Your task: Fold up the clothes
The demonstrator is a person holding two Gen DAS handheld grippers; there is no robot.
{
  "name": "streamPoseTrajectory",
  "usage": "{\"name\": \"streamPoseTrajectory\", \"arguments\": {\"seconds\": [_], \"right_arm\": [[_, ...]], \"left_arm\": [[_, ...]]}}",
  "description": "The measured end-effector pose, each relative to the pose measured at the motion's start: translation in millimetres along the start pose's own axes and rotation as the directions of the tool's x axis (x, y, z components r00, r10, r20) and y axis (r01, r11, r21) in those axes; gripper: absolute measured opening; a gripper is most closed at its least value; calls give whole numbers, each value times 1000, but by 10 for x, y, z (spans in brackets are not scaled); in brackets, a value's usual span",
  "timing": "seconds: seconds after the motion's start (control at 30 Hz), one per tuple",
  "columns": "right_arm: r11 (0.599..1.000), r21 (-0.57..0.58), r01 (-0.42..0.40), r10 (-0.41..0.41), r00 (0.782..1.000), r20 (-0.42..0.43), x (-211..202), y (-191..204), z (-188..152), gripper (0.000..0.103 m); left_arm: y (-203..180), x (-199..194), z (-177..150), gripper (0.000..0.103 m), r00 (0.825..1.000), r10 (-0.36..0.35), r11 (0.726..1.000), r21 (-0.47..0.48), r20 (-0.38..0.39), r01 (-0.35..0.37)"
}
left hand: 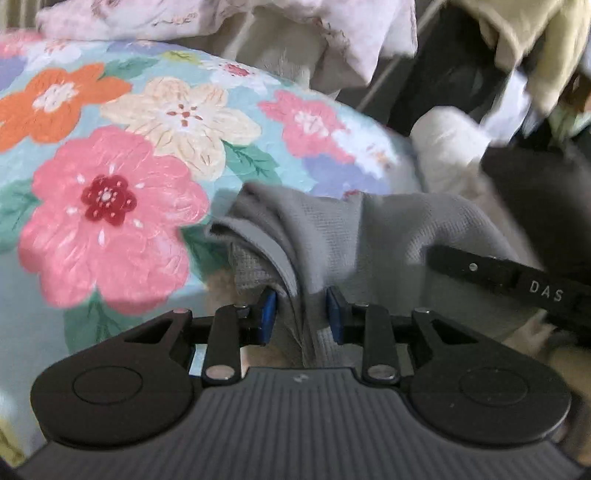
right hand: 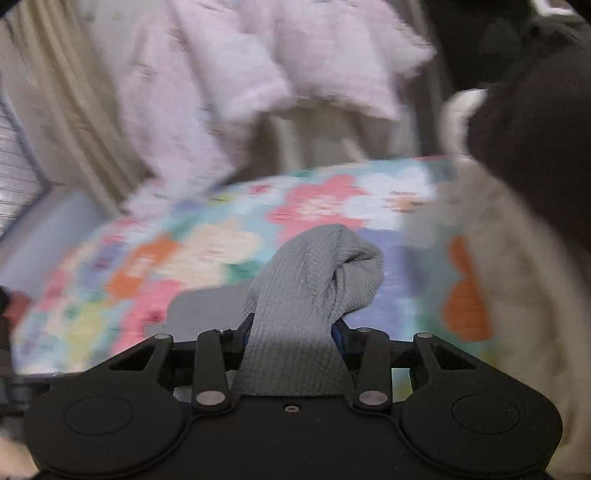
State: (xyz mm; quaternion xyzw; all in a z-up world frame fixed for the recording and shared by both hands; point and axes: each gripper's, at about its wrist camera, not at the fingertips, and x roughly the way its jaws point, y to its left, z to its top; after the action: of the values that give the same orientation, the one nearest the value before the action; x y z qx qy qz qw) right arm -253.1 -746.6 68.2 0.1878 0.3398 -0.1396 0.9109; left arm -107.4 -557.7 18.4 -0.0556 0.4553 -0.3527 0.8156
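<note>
A: How is the gray waffle-knit garment (left hand: 369, 236) held, and where is it?

B: It is pinched by both claws. The left gripper (left hand: 301, 314) is closed down to a narrow gap on a bunched fold, the blue pads (left hand: 269, 310) being pressed against the cloth from either side. The right gripper (right hand: 291, 339) is clamped on another gathered part (right hand: 314, 273), which is seen draped forward over its fingers. The garment is held up just above the floral bedspread (left hand: 110, 155), near its edge.

A: How is it expected to handle?

B: It is judged soft, light and limp; sagging and bunching are to be expected, slipping less so, given the textured weave. A hem, seam or corner is best taken, so that a single layer is spread flat.

A: What is counted?

B: One gray garment, two grippers and one bedspread are counted. Farther off, one pale pink printed cloth (left hand: 332, 33) is seen at the far edge, and one yellowish cloth (left hand: 535, 40) at the far right corner.
</note>
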Motion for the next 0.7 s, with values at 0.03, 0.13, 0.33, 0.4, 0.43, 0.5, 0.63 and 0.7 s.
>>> {"name": "streamPoseTrajectory", "arguments": {"seconds": [0.03,0.13,0.33,0.4,0.43,0.5,0.63,0.7], "right_arm": [[997,-42,57,-58,998,-18,51,-13,-19,47],[941,-166,295,-292,955,41,1,69,-205,59],[910,-348,224,-180,972,153,-401,456,-452,40],[910,-341,234,-208,972,112,-286,384,-485,38],[911,-335,242,-224,970,92,-226,341,-503,38],[930,-284,235,-229,972,53,-134,215,-537,38],[946,-232,224,-225,974,26,-73,50,-724,38],[943,-239,232,-232,972,29,-78,61,-774,38]], "left_arm": [[-30,42,-17,28,1000,6,1000,6,-1,-6],[-46,55,-40,29,1000,12,1000,17,6,-12],[-12,104,-38,29,1000,10,1000,-10,12,-10],[0,144,-23,29,1000,12,1000,-25,15,-11],[2,148,-25,29,1000,11,999,-32,13,-10],[13,152,-29,29,1000,4,999,-50,7,-3],[-6,159,-71,31,1000,15,999,-50,11,-15],[-31,154,-102,31,999,30,999,-44,21,-29]]}}
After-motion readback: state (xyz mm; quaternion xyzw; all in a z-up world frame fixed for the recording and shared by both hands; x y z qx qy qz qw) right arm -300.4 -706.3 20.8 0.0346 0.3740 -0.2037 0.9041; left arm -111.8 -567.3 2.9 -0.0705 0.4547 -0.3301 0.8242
